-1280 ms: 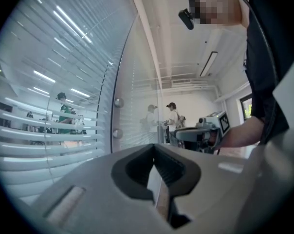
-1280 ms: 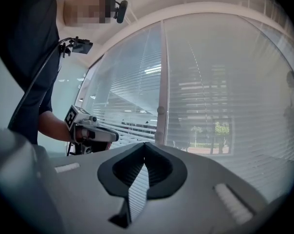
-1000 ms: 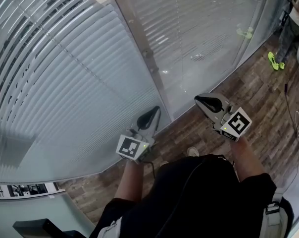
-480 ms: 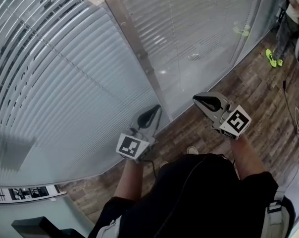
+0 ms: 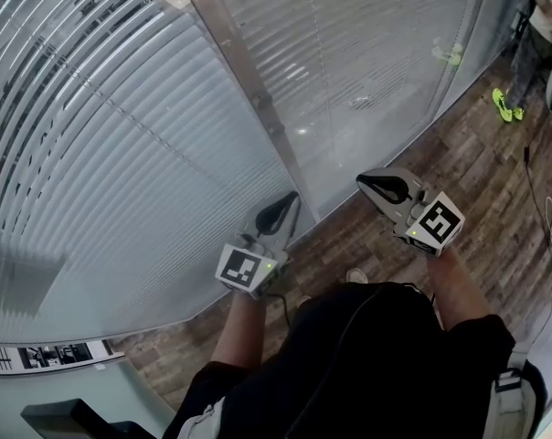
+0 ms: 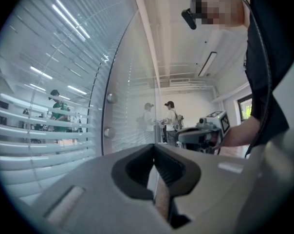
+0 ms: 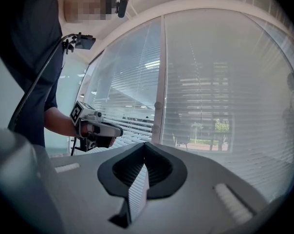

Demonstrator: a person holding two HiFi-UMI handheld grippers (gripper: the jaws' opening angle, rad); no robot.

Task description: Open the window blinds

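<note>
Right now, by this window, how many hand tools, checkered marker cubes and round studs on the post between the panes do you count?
Grippers: 2 (left gripper, right gripper)
Marker cubes: 2
Round studs on the post: 2
Total: 6

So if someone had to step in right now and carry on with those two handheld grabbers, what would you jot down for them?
Left gripper: jaws shut, empty, held level near the glass, touching nothing.
Right gripper: jaws shut, empty, also clear of the glass.
Blinds: down across both panes, on either side of the post.
Two round knobs sit on the post and may be the control. No cord is visible.
Done: nothing that shows.
Left: find the control, then open the slats.
</note>
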